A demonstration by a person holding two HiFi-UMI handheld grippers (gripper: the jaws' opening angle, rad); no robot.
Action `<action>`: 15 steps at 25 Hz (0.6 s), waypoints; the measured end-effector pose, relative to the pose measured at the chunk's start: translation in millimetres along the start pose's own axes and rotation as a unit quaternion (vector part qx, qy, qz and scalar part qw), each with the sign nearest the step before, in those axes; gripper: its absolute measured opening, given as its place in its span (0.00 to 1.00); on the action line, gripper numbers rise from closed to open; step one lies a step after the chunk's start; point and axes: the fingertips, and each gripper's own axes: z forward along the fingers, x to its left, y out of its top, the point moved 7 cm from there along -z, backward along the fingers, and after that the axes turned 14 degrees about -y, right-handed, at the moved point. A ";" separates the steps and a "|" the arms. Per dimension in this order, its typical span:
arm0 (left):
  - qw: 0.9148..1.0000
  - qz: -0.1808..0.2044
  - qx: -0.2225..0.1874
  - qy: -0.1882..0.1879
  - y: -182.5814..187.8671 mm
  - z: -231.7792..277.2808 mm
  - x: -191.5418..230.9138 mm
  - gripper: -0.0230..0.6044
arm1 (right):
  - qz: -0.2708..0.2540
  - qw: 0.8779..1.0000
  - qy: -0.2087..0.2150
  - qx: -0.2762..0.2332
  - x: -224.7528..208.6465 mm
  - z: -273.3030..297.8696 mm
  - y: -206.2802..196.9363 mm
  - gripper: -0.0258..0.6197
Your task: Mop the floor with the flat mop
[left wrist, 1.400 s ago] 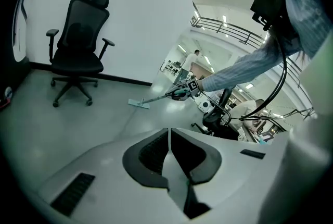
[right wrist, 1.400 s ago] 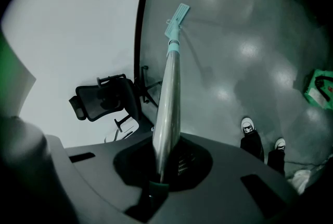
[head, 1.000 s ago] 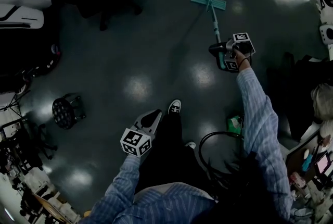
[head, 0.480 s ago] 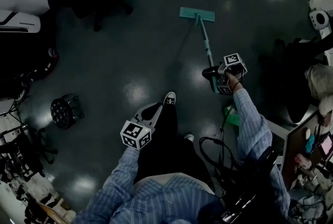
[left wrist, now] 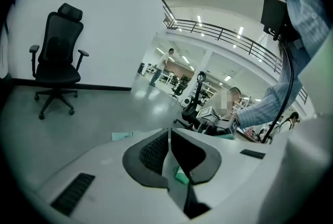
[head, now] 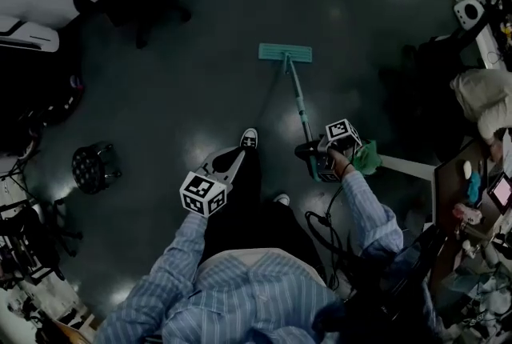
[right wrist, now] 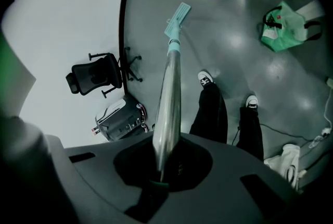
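The right gripper [head: 318, 157] is clamped on the upper handle of the flat mop [head: 298, 104]. The mop's long axis runs forward and slightly left to its head [head: 285, 54], which is laid flat on the floor [head: 200, 54]. The left gripper [head: 230, 165] is held farther off, jaws pressed together on nothing. The grasp itself is shown only in the right gripper view.

Glossy dark floor [head: 200, 54] (lights mirrored), office chair [left wrist: 57, 56] by white wall [left wrist: 114, 20].
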 end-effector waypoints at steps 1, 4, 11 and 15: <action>1.000 0.005 -0.001 0.000 -5.0 -1.6 -10.2 0.07 | 0.002 1.000 0.001 0.002 -13.2 0.0 -17.0 0.07; 1.000 0.012 -0.006 0.005 -20.9 -12.7 -38.4 0.07 | 0.002 1.000 0.000 0.008 -47.0 2.3 -63.3 0.07; 0.999 0.010 -0.025 0.019 -77.2 -42.6 -118.5 0.07 | -0.009 0.999 -0.016 0.033 -135.5 12.1 -162.4 0.07; 0.999 0.009 -0.029 0.018 -102.1 -55.0 -153.3 0.07 | -0.016 0.998 -0.028 0.045 -176.7 10.1 -209.2 0.07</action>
